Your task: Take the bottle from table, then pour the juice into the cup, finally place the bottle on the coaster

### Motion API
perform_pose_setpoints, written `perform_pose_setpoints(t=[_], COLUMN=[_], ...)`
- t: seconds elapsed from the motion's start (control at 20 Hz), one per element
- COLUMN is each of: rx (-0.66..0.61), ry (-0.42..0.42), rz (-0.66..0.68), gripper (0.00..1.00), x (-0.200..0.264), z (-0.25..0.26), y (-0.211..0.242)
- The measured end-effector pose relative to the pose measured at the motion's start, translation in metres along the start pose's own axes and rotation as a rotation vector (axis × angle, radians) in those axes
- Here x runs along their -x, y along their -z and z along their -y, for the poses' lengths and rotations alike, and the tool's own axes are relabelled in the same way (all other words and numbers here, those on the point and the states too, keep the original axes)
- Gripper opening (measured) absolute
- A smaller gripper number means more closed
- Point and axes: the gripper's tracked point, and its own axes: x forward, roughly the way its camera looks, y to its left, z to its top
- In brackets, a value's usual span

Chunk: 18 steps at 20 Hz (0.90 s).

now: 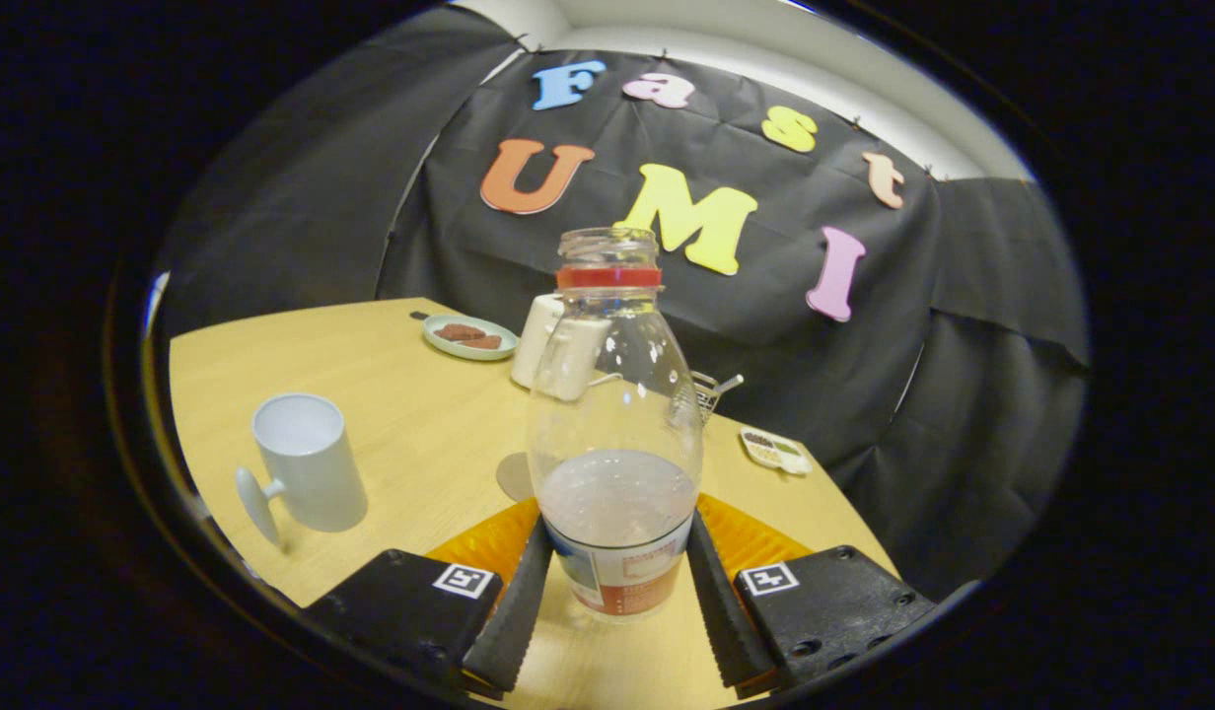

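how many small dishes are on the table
2. A round plate holding brown pieces lies far back, left of the bottle that the tongs grip. A small dish sits beyond the bottle's right side. The bottle may hide others.

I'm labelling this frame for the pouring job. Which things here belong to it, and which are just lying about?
Job: bottle, held between the gripper's jaws, uncapped, part full; cup, empty, left of the bottle; coaster, behind the bottle.

Lying about: plate with brown pieces; white jug; small dish; wire rack.
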Motion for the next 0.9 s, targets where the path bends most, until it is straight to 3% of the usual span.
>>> perform_pose_setpoints(t=[0.4, 0.9], rx=[0.456, 0.831], ry=[0.086, 0.139], rz=[0.044, 0.118], gripper=[0.76, 0.76], x=[-0.007, -0.006], z=[-0.008, -0.041], y=[-0.014, -0.03])
